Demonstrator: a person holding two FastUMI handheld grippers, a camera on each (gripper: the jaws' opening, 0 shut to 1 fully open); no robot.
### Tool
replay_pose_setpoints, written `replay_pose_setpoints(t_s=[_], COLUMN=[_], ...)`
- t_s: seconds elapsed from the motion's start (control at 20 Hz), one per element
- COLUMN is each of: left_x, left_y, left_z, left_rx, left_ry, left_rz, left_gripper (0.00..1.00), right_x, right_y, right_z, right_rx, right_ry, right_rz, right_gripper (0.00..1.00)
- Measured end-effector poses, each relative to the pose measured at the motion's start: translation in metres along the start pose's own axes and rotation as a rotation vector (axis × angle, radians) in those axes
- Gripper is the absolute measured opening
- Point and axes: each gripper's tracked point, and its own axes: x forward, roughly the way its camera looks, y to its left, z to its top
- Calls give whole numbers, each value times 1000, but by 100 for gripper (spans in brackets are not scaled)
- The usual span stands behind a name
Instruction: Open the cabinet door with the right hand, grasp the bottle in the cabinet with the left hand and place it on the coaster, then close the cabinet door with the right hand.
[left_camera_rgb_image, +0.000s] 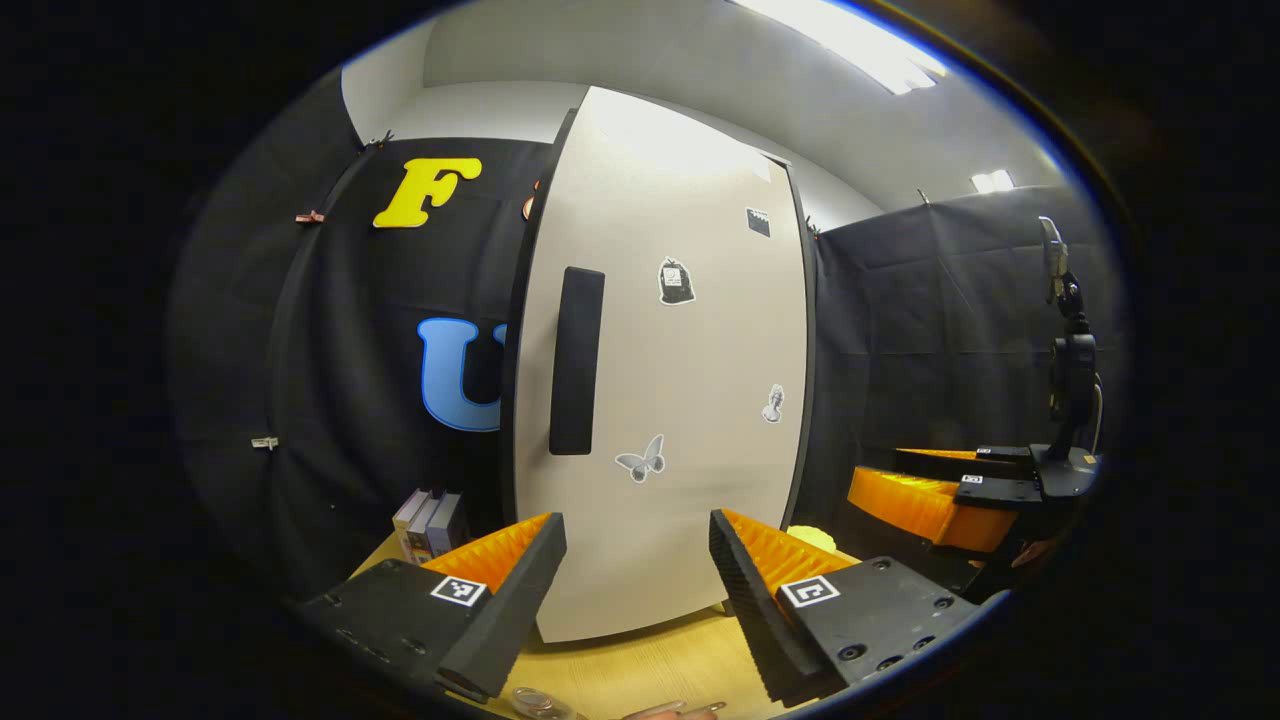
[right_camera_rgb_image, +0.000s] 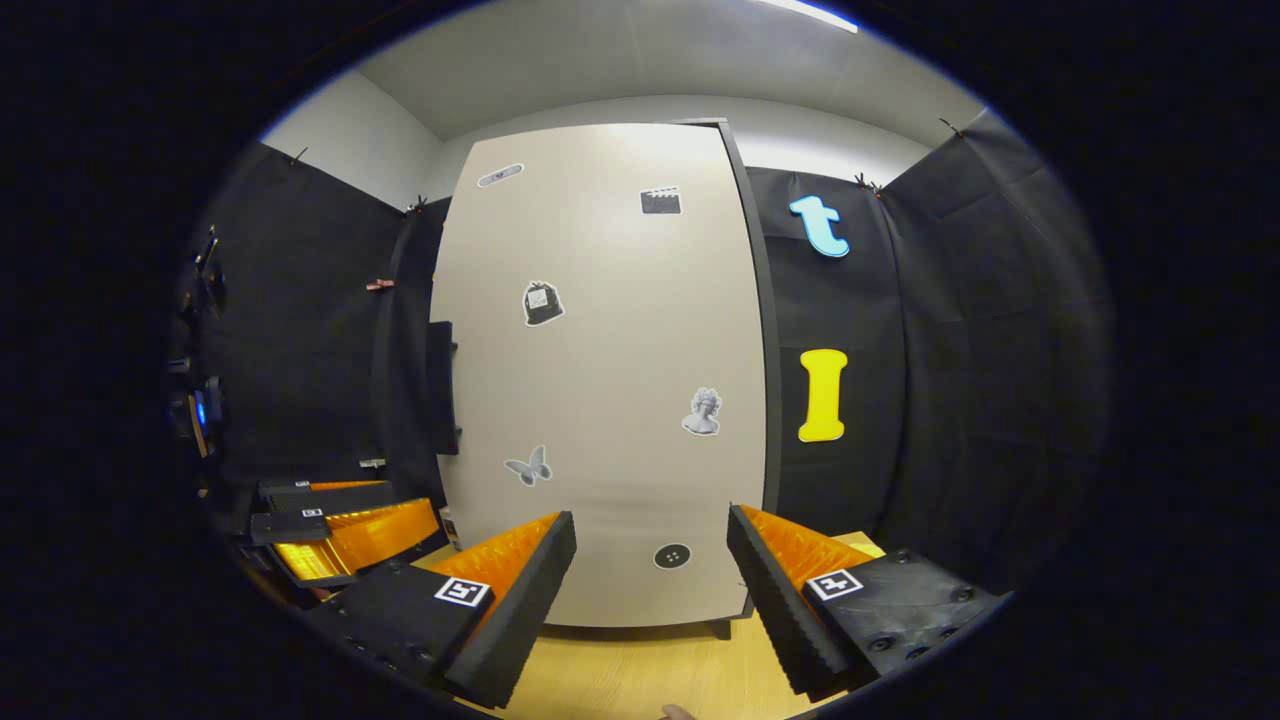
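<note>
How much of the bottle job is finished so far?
Nothing looks done yet. The cabinet door looks shut, so no bottle can be seen. Both tongs are open and empty: the right tongs face the door but are not yet on its dark handle; the left tongs wait in front. Still left: opening the door, moving the bottle, closing up.

No readable text, brand or number anywhere. Cabinet door carries picture stickers only: butterfly, bust, clapperboard, dark bag-shaped sticker whose small label is too tiny to read, round button, and an oval sticker near the top, illegible. Square black-and-white code markers sit on each tool, pattern only. Book spines by the cabinet are illegible.
</note>
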Motion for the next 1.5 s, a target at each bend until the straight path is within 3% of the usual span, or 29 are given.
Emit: replay_pose_setpoints(t_s=[0.3, 0.85, 1.5], left_x=[0, 6, 9], left_y=[-1, -2, -1], left_z=[2, -15, 2], left_rx=[-14, -53, -28], left_ry=[-4, 96, 40], left_rz=[9, 3, -7], left_gripper=[93, 95, 95], right_x=[-1, -4, -3], right_y=[-1, 13, 18], right_z=[-2, 5, 2], right_rx=[-37, -29, -21], right_ry=[18, -9, -12], right_rz=[-23, 18, 34], right_gripper=[98, 98, 98])
